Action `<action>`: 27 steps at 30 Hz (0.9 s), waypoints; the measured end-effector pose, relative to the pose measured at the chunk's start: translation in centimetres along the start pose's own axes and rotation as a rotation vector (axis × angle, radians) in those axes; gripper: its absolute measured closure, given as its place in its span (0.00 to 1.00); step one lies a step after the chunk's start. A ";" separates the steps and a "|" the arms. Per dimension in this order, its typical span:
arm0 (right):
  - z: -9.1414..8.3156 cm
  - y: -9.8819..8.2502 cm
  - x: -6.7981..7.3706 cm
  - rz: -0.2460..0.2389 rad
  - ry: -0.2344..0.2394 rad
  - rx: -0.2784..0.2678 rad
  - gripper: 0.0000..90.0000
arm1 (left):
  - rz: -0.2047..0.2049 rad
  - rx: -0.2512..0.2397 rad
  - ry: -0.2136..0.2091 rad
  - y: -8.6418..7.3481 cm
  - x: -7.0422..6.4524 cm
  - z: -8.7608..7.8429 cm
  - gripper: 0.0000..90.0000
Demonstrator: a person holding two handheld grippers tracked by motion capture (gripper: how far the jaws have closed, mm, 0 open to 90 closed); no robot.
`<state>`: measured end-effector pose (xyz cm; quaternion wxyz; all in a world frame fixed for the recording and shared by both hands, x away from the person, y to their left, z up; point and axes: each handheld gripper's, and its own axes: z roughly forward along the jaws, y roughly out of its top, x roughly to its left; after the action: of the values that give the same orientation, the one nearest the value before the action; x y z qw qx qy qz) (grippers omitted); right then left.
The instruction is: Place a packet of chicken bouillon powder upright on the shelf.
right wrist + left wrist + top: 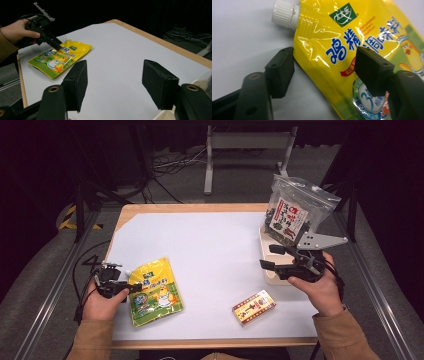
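Left gripper view: left tongs [324,72] are straddling the pouch's [362,45] edge, open, pads not pressing; its long axis is running toward upper left. Right tongs [115,82] are gaping empty, well apart.

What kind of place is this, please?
Probably a lab or studio set up for recording handling tasks: a white-topped table in a dark room, metal frame rails beside it, and loose cables on the floor.

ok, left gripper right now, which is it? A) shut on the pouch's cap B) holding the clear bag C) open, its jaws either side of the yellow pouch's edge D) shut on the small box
C: the left gripper stands open, one jaw over the yellow pouch, the other over bare table beside its edge.
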<state>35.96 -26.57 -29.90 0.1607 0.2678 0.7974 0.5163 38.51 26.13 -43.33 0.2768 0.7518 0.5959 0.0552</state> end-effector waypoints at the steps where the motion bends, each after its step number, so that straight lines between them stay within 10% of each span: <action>1: 0.0 0.0 0.0 0.001 0.001 0.000 0.42 | 0.006 0.001 0.002 0.0 -0.1 0.0 0.41; 19: 0.3 -0.2 0.1 0.007 0.005 0.007 0.41 | 0.037 0.020 0.137 0.2 -1.8 0.3 0.68; 21: 0.3 -0.2 0.1 0.008 0.007 0.008 0.41 | 0.040 0.025 0.096 0.2 -1.8 0.3 1.00; 22: 0.3 -0.2 0.1 0.009 0.007 0.010 0.41 | -0.009 -0.007 -0.073 0.0 -1.6 0.9 1.00; 27: 0.2 -0.3 0.1 0.011 0.007 0.006 0.41 | 0.026 0.019 0.002 0.5 -2.9 0.9 1.00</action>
<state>35.95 -26.48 -30.22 0.1543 0.2707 0.7982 0.5155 38.53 23.04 -43.15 0.2683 0.7620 0.5869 0.0540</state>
